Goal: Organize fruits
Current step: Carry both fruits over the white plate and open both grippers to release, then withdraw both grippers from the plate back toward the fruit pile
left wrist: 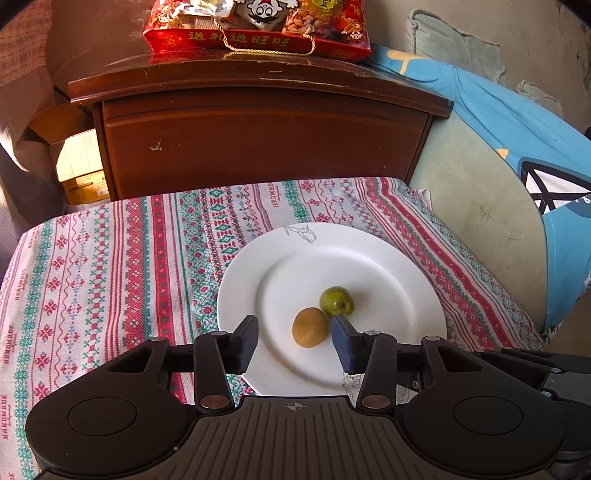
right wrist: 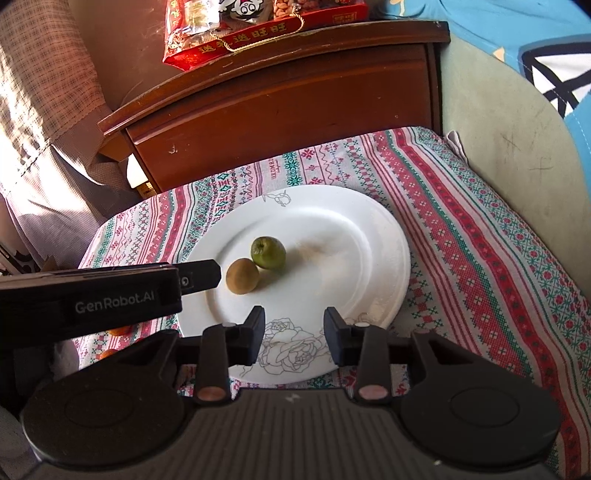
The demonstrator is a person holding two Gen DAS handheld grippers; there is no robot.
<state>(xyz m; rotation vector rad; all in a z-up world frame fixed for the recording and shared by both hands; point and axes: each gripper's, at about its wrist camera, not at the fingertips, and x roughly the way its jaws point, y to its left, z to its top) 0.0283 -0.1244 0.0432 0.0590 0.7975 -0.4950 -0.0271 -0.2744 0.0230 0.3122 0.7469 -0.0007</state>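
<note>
- Round white china plate (left wrist: 388, 258) w/ line-drawn flowers on rim sits on red/green/white patterned cloth (left wrist: 110, 258) over the worktop; holds 2 fruits, both near plate centre.
- Fruit 1: brown oval kiwi (left wrist: 310, 327), matt skin, nearer the cameras. Fruit 2: small round green fruit (left wrist: 336, 300), shiny, dimple facing up, just behind kiwi & touching it or nearly.
- Count: 1 plate, 2 fruits on it. Bits of something orange (right wrist: 120, 330) show on the cloth under the left tool in right wrist view; too hidden to identify.
- Left tongs (left wrist: 294, 334) spread apart, fingers either side of kiwi, not gripping it.
- Right tongs (right wrist: 294, 332) also spread apart, nothing between, over plate's near rim.
- Behind: dark wooden cabinet (left wrist: 258, 140) w/ 1 red snack gift bag (left wrist: 258, 26) on top; blue printed bedding (left wrist: 517, 122) at right.
</note>
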